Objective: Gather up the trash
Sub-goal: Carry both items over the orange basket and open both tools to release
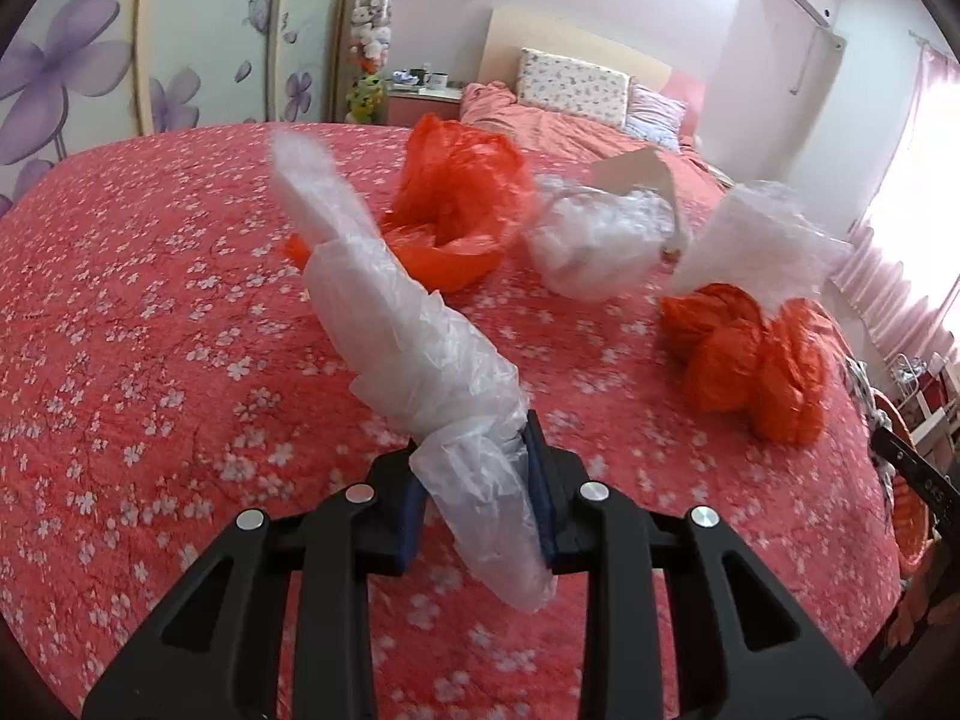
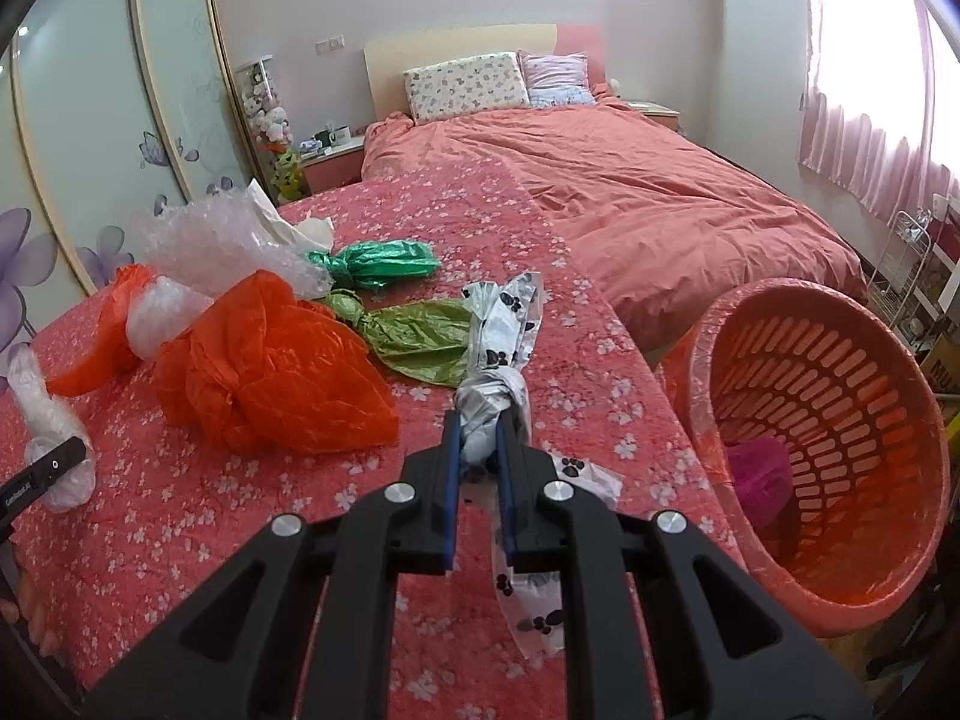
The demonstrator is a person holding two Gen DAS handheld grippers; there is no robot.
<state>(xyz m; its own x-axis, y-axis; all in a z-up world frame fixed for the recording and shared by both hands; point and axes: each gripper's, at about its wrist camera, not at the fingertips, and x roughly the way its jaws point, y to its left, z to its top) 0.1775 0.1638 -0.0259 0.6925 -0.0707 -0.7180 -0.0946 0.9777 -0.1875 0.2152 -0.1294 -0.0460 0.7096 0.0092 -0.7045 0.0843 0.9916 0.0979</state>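
Two bags were held: a clear bag [image 1: 414, 336] pinched by the left tongs [image 1: 477, 498], a paw-print bag [image 2: 501, 354] by the right tongs [image 2: 477, 456]. The basket [image 2: 828, 438] was seen just right of the right tongs, nearer that hand.

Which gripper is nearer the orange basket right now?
Right. The right gripper is beside the orange basket; the left gripper is farther away across the bedspread.
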